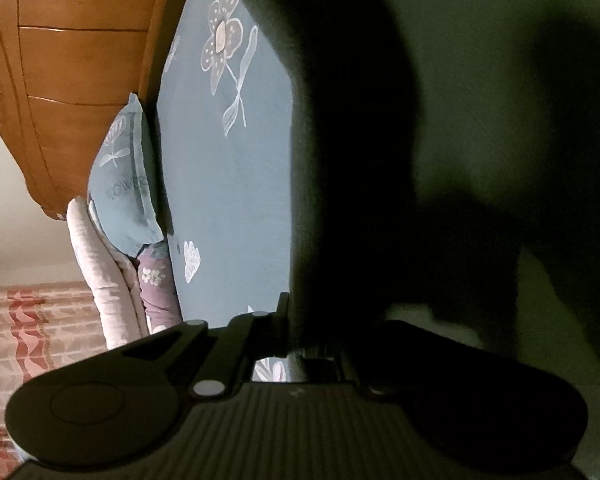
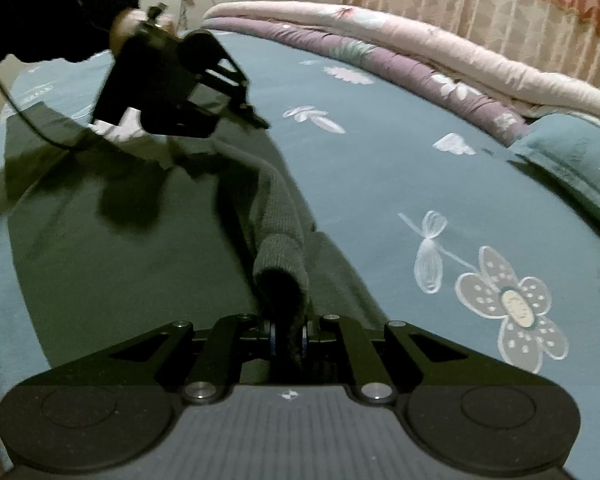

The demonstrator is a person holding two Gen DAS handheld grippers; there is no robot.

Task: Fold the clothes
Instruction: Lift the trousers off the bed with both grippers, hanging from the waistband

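Your right gripper (image 2: 288, 338) is clenched on a bunched edge of the dark green knit garment (image 2: 120, 248), the fabric rolled into a thick tube rising from between its fingers. Your left gripper (image 2: 256, 120) hangs farther up the same edge, to the far left in the right wrist view. Its fingers are drawn together, and the cloth below it lifts toward them, but whether they actually pinch the cloth is too blurred to tell; in its own camera the garment fills nearly everything, dark and close.

The rest of the garment lies spread flat on the blue floral bedsheet (image 2: 400, 160), to the left of the raised edge. That edge is what matters: it runs as a long ridge from your right gripper, near, away to your left gripper, far, so both hands sit on one line along the garment's right-hand side. The flat body lies to the left of that line, so a fold would likely carry the edge leftward across it, both hands moving together to keep the ridge straight.

The folded quilts (image 2: 420, 52) and the pillow (image 2: 572, 148) lie well apart on the far right.
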